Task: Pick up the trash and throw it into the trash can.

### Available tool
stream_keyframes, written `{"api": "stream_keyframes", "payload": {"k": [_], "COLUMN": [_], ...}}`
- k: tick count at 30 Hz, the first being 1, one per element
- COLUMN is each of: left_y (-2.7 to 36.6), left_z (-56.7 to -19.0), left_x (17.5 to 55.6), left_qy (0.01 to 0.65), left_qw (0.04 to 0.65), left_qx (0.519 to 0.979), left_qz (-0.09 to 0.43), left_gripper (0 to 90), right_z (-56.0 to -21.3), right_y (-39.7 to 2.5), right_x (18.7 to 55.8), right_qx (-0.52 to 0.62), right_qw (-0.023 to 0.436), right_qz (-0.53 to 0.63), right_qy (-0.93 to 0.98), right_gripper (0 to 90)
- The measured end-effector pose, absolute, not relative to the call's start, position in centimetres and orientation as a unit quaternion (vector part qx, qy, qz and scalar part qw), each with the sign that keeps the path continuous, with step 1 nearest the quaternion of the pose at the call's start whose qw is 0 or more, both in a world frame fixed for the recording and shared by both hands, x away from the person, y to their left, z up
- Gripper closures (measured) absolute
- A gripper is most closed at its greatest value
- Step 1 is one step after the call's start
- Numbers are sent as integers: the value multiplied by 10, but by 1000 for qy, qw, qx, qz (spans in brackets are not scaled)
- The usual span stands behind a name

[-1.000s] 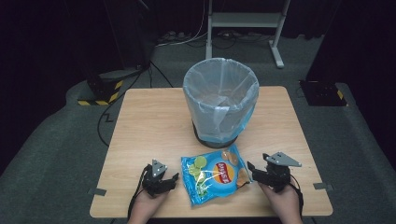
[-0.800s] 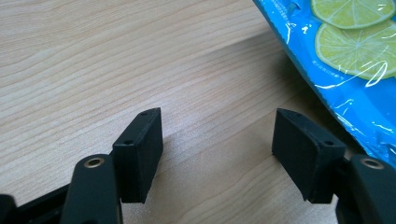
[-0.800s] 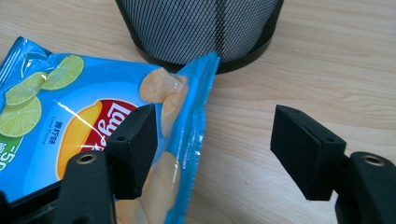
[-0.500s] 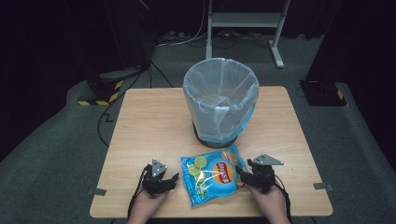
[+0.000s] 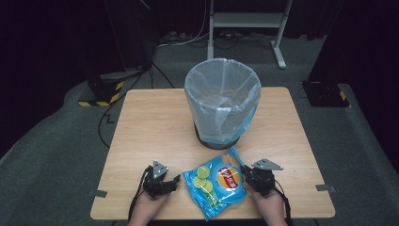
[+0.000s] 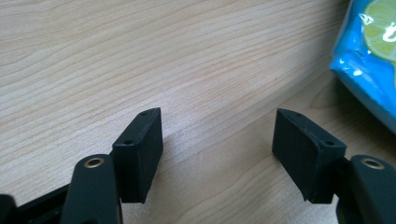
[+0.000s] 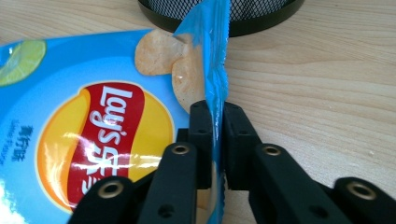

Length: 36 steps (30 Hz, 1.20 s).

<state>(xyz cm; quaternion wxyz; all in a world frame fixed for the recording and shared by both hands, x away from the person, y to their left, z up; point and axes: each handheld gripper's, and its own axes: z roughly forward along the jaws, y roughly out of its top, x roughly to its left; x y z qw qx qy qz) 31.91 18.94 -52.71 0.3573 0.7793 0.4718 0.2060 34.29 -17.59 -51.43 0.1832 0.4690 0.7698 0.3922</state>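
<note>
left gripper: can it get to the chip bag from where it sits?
Probably yes. The left gripper is open on bare table right beside the chip bag, nothing between them. The right gripper already pinches the bag's far edge.

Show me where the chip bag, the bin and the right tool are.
chip bag [image 5: 219, 181], high view, on its red logo.
bin [image 5: 221, 108], high view, on its plastic-lined wall.
right tool [image 7: 215, 140], right gripper view, between its tips, pinching the bag's edge.
</note>
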Motion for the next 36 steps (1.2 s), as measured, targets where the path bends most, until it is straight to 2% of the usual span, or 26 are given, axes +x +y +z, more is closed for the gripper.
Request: {"api": "stream_keyframes", "payload": {"k": [5, 20, 36], "left_y": [189, 189, 189], "left_z": [-527, -527, -527], "left_x": [319, 319, 319], "left_qy": [472, 470, 470], "left_qw": [357, 355, 354], "left_qx": [779, 780, 780], "left_qz": [206, 209, 210], "left_gripper": [336, 339, 340], "right_z": [-512, -485, -455], "right_y": [-181, -229, -253], "right_x": [343, 335, 325], "right_qx": [474, 506, 511], "right_qw": [177, 184, 181], "right_qz": [403, 462, 513], "right_qy": [763, 705, 665], "right_gripper": [877, 881, 882]}}
